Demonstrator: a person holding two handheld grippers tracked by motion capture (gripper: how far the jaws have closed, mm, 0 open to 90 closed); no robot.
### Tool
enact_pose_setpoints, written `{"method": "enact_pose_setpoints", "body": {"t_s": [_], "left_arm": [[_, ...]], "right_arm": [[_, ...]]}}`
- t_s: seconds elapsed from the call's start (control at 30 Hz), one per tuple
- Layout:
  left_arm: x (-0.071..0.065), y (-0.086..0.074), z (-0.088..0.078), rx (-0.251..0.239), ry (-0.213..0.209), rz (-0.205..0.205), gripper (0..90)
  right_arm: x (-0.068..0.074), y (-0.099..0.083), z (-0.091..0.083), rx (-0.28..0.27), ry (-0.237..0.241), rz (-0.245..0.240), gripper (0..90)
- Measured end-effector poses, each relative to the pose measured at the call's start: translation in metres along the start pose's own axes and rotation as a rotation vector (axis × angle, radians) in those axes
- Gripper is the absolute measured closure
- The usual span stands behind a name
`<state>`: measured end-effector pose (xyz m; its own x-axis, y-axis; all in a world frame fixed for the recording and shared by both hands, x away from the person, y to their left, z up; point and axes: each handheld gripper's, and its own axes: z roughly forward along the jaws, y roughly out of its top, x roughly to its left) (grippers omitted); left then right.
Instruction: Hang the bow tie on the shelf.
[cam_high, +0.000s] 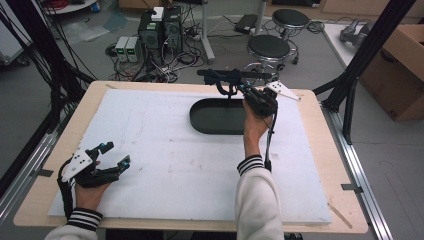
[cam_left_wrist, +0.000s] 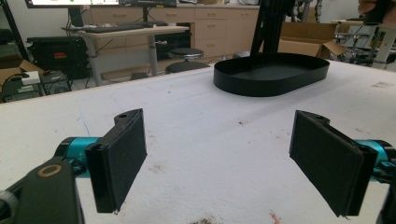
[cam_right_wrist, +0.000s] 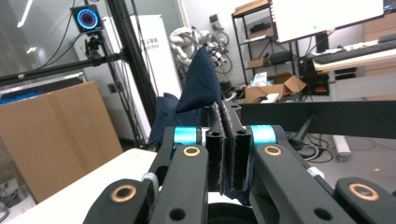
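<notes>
My right gripper (cam_high: 239, 86) over far rim of black oval tray (cam_high: 200, 122), jaws pinched tight on dark navy cloth (cam_high: 220, 77). In right gripper view, cloth (cam_right_wrist: 198, 84) rises from between closed pads, one fold peaked high, rest draped to left. In high view cloth hangs above tray's far edge, off white mat (cam_high: 150, 150). My left gripper (cam_high: 114, 154) rests at near left corner of mat, jaws spread wide, nothing between; tray (cam_left_wrist: 271, 74) well ahead of it.
</notes>
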<state>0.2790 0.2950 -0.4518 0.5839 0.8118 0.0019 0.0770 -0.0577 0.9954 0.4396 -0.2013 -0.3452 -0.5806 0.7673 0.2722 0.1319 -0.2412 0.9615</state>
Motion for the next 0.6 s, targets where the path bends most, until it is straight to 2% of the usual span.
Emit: {"method": "enact_pose_setpoints", "body": {"t_s": [0.2,0.3,0.43,0.6], "left_arm": [[-0.0001,0.0000,0.0000,0.001,-0.001,0.000,19.0],[0.0000,0.0001,-0.0001,0.001,-0.001,0.001,19.0],[0.0001,0.0000,0.0001,-0.001,0.000,-0.004,19.0],[0.0001,0.0000,0.0001,0.000,0.000,-0.004,19.0]], "right_arm": [[-0.0003,0.0015,-0.0016,-0.015,-0.010,0.000,88.4],[-0.0028,0.0006,-0.0012,-0.033,-0.018,0.022,88.4],[-0.0055,-0.0024,0.0011,-0.028,-0.028,0.038,88.3],[-0.0044,-0.0069,0.0064,0.006,-0.051,0.020,88.3]]}}
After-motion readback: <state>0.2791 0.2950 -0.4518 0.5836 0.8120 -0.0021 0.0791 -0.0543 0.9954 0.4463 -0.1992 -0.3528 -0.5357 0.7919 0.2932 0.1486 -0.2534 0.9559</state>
